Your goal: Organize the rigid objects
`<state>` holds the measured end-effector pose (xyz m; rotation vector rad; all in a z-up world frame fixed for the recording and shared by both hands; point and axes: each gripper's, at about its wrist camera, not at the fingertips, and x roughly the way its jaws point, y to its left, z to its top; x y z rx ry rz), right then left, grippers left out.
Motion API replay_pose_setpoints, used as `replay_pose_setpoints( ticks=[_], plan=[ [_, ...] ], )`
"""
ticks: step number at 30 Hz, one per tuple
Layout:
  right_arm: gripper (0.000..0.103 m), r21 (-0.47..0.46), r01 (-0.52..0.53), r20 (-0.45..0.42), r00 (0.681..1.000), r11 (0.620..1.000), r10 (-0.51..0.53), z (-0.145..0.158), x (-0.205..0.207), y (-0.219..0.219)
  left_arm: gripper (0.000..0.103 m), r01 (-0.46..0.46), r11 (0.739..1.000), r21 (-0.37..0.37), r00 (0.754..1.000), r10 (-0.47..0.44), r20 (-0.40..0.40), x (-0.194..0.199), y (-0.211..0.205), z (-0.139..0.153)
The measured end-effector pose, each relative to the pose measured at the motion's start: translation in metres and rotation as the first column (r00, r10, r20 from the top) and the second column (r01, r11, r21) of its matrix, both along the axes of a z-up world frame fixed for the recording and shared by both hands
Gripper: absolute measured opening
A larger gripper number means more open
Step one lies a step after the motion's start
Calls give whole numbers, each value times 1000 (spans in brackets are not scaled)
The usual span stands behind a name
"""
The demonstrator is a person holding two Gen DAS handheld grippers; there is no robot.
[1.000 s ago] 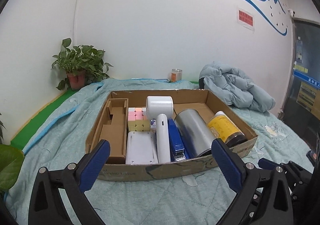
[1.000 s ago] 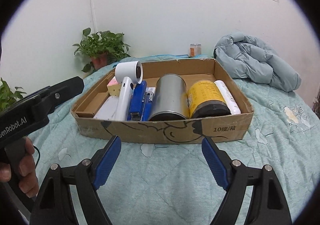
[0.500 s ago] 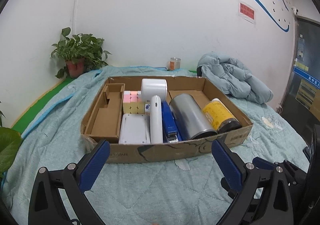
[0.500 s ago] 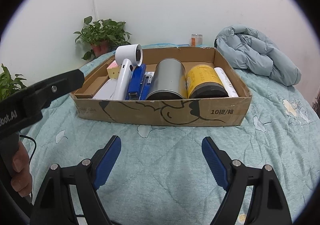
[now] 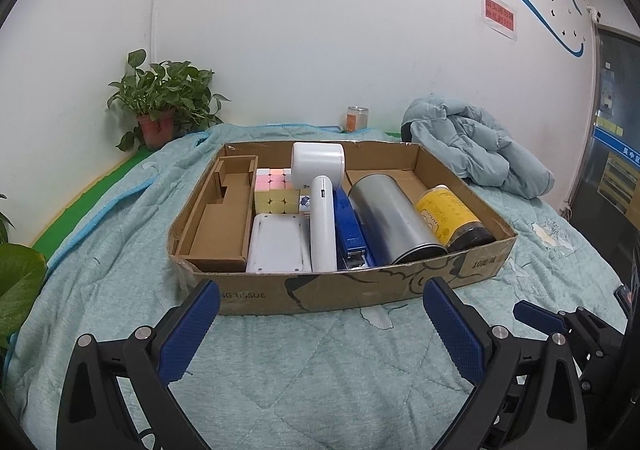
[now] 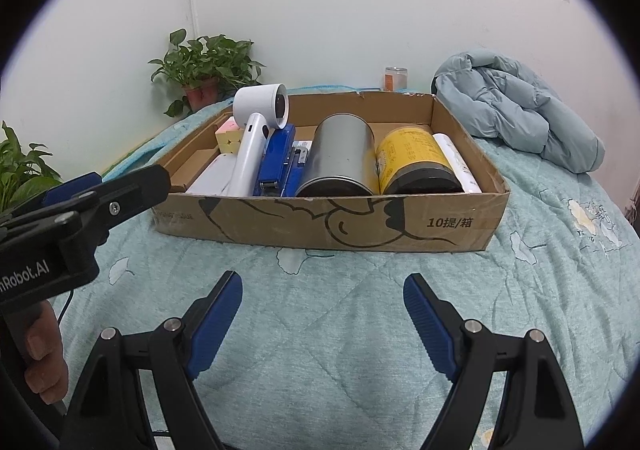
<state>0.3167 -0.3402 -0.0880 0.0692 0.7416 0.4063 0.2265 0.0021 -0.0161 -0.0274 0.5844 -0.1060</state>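
A shallow cardboard box [image 5: 320, 294] [image 6: 400, 226] sits on the quilted bed. Inside lie a white hair dryer [image 5: 322, 205] [image 6: 256, 129], a blue stapler [image 5: 352, 234] [image 6: 276, 161], a silver can [image 5: 390, 217] [image 6: 340, 157], a yellow-labelled jar [image 5: 448, 215] [image 6: 412, 157], a pastel cube [image 5: 276, 193], a white flat device [image 5: 278, 244] and a cardboard insert [image 5: 224, 217]. My left gripper [image 5: 320, 330] hangs open just before the box's front wall. Further back over bare quilt, my right gripper [image 6: 322, 314] is open too, holding nothing.
A pale blue padded jacket [image 5: 476, 145] [image 6: 516, 109] lies right of the box. A potted plant [image 5: 160, 109] and a small orange jar [image 5: 356, 117] stand by the wall. More leaves [image 5: 16, 282] are at the left. A hand [image 6: 40, 354] holds the left gripper's handle.
Both views have pulled back and tilted a little, so the box sits slightly farther and higher in frame. Nothing in the box has moved and both grippers stay open.
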Motion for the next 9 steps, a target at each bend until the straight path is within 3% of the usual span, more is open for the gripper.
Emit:
replay_pose_setpoints(
  ticks=[9],
  plan=[
    [83, -4, -3, -2, 1000, 1000, 3, -4, 2, 1, 102, -17, 1000, 19, 999, 16, 34, -1, -4, -1]
  ],
)
